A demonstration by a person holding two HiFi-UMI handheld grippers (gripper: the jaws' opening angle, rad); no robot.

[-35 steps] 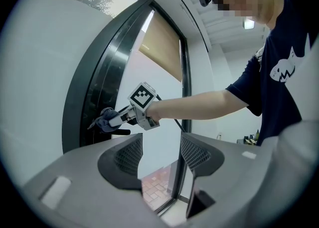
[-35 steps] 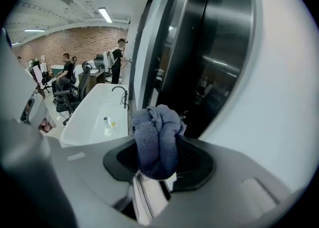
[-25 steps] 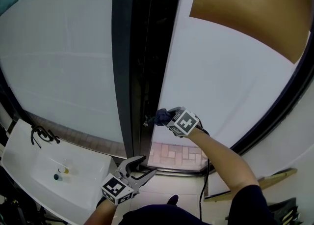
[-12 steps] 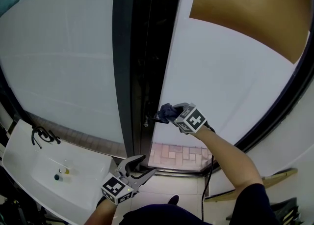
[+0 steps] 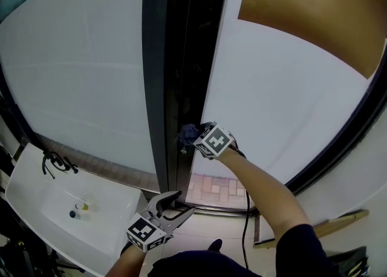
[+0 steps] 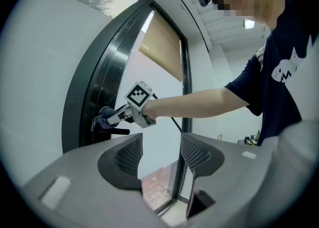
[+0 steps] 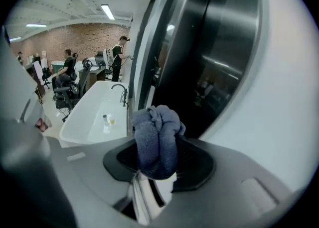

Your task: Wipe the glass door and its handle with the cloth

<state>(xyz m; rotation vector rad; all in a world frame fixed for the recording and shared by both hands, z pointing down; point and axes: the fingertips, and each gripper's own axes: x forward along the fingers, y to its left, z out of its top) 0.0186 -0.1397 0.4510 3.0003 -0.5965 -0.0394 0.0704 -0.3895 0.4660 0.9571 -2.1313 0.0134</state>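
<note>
My right gripper (image 5: 198, 135) is shut on a bunched dark blue cloth (image 5: 188, 132) and holds it against the door's edge, just above the small black handle (image 5: 181, 147). In the right gripper view the cloth (image 7: 157, 137) fills the space between the jaws, with the dark door frame (image 7: 214, 48) just beyond. The frosted glass door (image 5: 272, 100) stretches off to the right. Low down, my left gripper (image 5: 174, 205) hangs open and holds nothing. The left gripper view shows the right gripper (image 6: 119, 117), the cloth (image 6: 103, 115) and the handle (image 6: 117, 131).
A white sink (image 5: 60, 209) with a black tap (image 5: 53, 162) stands at the lower left. A frosted wall panel (image 5: 78, 70) is left of the black frame (image 5: 181, 58). A cable (image 5: 246, 209) hangs from the right gripper. Several people (image 7: 67, 70) sit at desks far off.
My right gripper has moved left with the cloth, from the glass next to the handle onto the dark door edge above it. The left gripper has stayed put.
</note>
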